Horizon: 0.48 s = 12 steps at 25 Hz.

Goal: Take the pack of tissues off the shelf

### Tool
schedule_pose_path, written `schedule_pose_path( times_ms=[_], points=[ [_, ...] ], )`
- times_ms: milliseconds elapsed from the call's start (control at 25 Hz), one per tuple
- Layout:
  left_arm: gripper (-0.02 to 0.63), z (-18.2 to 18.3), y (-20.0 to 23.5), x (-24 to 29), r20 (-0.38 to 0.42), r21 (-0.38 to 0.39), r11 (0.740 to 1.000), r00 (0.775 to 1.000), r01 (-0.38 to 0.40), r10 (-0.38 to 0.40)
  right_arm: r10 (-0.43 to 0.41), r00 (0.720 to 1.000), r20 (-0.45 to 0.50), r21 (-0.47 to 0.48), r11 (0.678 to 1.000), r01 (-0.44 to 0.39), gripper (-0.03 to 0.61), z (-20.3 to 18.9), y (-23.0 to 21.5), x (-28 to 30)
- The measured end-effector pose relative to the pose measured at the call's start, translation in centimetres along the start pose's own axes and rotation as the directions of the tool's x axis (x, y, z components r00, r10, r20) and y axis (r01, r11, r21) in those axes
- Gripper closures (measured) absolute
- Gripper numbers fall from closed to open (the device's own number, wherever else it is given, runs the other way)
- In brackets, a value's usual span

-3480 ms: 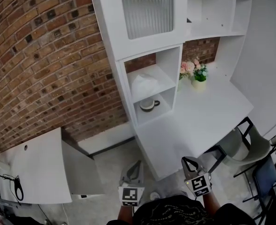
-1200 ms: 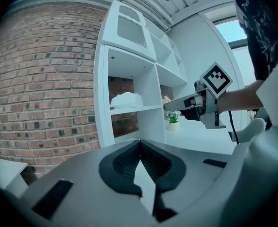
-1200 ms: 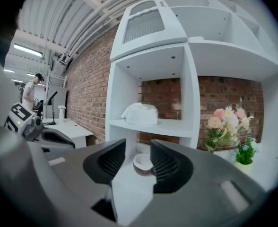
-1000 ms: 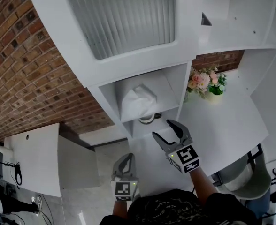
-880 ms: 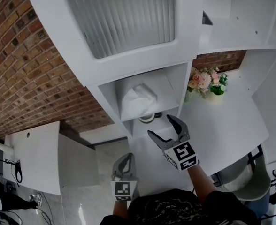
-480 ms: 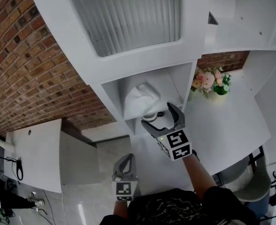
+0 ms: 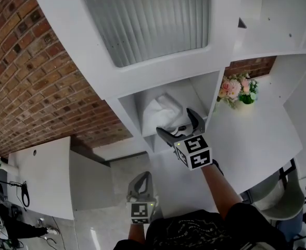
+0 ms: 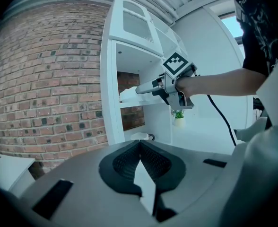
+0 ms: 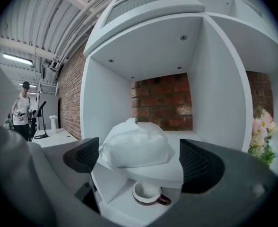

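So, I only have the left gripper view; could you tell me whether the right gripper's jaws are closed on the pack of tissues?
Observer: No. The right gripper has just been opening its jaws. They stand wide, with the pack of tissues framed between them, untouched.
Operator: Is the cup underneath empty?
Observer: Yes, the cup shows a bare white inside.
Operator: Is anyone nearby?
Observer: A person stands in the background, far left in the right gripper view.

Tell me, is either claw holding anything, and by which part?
Nothing is held. The right gripper, fingers just opening, is short of the pack of tissues, nothing between them; the left gripper is shut, empty.
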<state>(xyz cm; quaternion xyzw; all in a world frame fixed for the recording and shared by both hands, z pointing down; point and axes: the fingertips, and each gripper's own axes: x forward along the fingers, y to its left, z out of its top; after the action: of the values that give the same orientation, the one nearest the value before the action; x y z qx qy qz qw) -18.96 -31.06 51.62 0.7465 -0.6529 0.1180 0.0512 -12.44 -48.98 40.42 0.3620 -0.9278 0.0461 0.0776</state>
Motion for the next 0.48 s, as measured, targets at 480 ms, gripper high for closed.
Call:
schedule_pose_path(
  times_ms=[480],
  points=[
    [0.605, -0.4, 0.2, 0.9, -0.048, -0.006, 0.999, 0.998, 0.041, -0.041, -0.030, 0.990, -0.136, -0.050, 0.998, 0.023, 0.057, -1.3, -0.4, 2.0]
  ],
)
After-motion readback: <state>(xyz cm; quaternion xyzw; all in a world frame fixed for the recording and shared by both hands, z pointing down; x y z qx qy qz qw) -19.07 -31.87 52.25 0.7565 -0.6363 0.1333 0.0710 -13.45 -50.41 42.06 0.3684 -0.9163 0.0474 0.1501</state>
